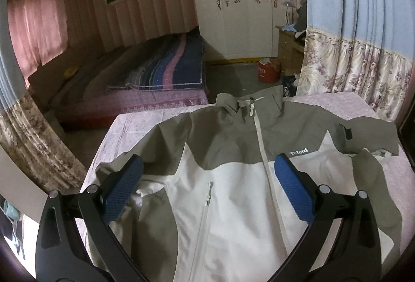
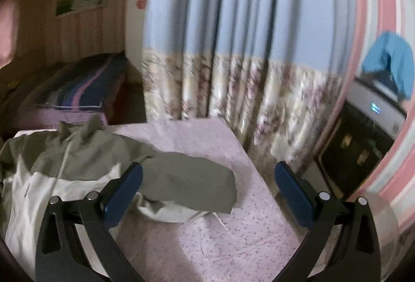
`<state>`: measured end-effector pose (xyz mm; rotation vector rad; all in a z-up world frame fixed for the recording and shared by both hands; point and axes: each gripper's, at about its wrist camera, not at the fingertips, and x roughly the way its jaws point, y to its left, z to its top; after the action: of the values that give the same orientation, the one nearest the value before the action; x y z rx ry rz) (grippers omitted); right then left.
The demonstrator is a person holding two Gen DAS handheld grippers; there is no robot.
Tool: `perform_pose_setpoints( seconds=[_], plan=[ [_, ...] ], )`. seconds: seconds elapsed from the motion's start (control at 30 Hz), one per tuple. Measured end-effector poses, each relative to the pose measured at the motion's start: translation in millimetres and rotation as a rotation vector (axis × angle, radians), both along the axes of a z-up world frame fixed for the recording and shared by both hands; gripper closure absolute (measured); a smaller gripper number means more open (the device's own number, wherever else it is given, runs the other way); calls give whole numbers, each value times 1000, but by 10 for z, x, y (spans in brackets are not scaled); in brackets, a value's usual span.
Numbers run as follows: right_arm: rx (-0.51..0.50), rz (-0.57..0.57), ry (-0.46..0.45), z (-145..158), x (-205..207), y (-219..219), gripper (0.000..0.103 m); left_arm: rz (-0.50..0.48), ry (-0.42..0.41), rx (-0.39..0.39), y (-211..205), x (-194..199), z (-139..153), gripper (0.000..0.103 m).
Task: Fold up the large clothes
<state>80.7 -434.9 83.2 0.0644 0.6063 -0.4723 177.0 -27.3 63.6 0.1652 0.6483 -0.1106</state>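
A grey-and-white zip jacket point(image 1: 225, 178) lies front up on a table under a pink patterned cloth point(image 1: 135, 124), collar at the far edge. My left gripper point(image 1: 208, 186) hovers open above the jacket's chest, nothing between its blue pads point(image 1: 122, 188). In the right wrist view the same jacket point(image 2: 52, 173) lies at the left, with one grey sleeve point(image 2: 192, 183) folded across onto the cloth point(image 2: 233, 230). My right gripper point(image 2: 207, 194) stands open above that sleeve's end, holding nothing.
A blue and floral curtain point(image 2: 233, 48) hangs just behind the table's far right corner. A bed point(image 1: 145, 77) with a striped blanket stands beyond the table on the left. A white wardrobe point(image 1: 241, 2) and a red container point(image 1: 268, 70) lie further back. A dark appliance point(image 2: 363, 142) sits at the right.
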Motion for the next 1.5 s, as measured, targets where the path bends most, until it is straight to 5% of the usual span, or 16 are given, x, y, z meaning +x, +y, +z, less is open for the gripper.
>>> perform_pose_setpoints(
  seconds=[0.1, 0.27, 0.43, 0.6, 0.8, 0.83, 0.93, 1.03, 1.27, 1.5],
  plan=[
    [96, 111, 53, -318, 234, -146, 2, -20, 25, -12, -42, 68, -155, 3],
    [23, 306, 187, -711, 674, 48, 2, -25, 80, 14, -92, 221, -400, 3],
    [-20, 366, 323, -1147, 937, 103, 2, -24, 91, 37, -123, 248, -514, 3],
    [-12, 366, 346, -1369, 963, 26, 8, -19, 108, 60, -110, 294, -586, 3],
    [-6, 378, 403, -1603, 1124, -51, 42, -12, 127, 51, -30, 414, -628, 3],
    [-1, 387, 402, -1624, 1137, -56, 55, -5, 130, 56, 2, 430, -640, 3],
    [22, 398, 387, -1620, 1159, -70, 80, -3, 125, 64, 115, 508, -692, 3],
    [55, 398, 342, -1496, 1139, -77, 92, 15, 102, 88, 220, 609, -773, 3],
    [69, 441, 236, -902, 1288, 198, 96, 55, 104, 63, 431, 872, -984, 3],
    [161, 651, 95, -312, 1571, 1033, 103, 60, 128, 50, 555, 975, -1071, 3]
  ],
)
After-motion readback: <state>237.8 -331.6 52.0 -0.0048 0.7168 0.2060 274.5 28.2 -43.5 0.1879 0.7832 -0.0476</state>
